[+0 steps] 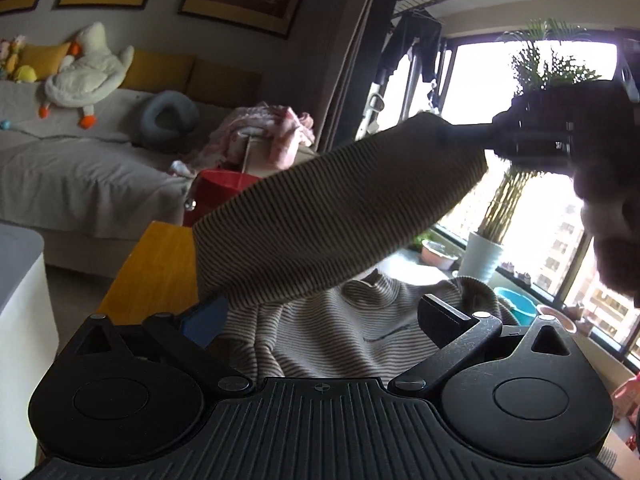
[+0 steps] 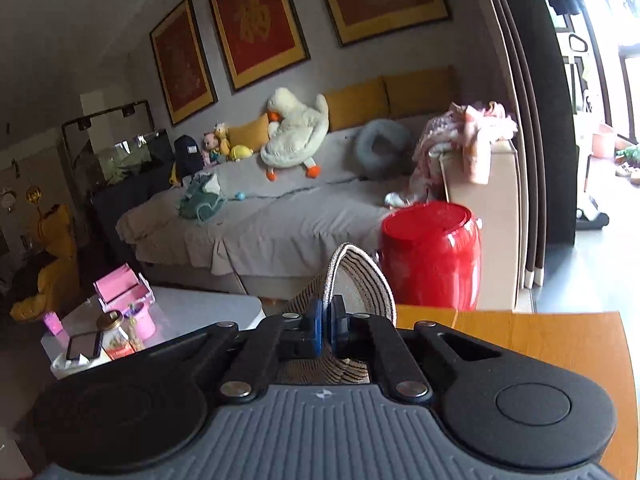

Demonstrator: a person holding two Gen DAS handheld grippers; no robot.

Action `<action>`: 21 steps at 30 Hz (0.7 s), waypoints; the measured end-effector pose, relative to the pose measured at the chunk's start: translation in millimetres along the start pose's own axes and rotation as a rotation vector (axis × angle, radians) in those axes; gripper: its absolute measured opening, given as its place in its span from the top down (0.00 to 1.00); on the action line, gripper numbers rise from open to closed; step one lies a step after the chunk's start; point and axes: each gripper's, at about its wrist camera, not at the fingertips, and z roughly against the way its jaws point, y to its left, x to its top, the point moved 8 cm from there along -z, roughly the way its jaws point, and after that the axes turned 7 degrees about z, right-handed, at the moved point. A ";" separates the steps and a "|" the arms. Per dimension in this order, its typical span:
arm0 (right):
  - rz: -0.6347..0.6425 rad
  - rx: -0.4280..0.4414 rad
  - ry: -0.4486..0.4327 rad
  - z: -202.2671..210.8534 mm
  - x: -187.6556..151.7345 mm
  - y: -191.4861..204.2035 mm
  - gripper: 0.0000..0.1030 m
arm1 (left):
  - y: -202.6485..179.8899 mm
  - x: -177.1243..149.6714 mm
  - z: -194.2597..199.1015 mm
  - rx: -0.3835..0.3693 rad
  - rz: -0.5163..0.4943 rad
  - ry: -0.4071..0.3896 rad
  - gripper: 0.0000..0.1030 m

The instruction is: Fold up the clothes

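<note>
Left wrist cam: close over striped garment (image 1: 340, 208), faces window (image 1: 520, 80). Right wrist cam: low over wooden table (image 2: 540, 340), faces sofa (image 2: 280, 208). Both views share sofa, plush goose (image 2: 294, 136), red bin (image 2: 432, 256).

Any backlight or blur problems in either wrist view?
Left wrist: the window is blown out, leaving the right gripper and striped sleeve dark and soft. Right wrist: even indoor light, red stool slightly smeared, straight edges bowed by the fisheye.

Right tongs (image 2: 327, 330) clamped, left tongs (image 1: 320, 316) spread
</note>
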 end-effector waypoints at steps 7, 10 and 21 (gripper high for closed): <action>0.113 0.069 -0.088 -5.4 54.1 44.9 0.97 | 1.9 13.5 -51.1 0.196 -0.192 -0.017 0.00; 0.084 0.060 -0.081 -9.0 51.1 33.9 0.97 | 31.8 24.3 -62.9 0.297 -0.155 -0.008 0.00; -0.167 -0.210 0.168 -21.3 -81.4 -98.2 0.97 | 78.7 24.7 -22.5 0.126 0.087 0.091 0.00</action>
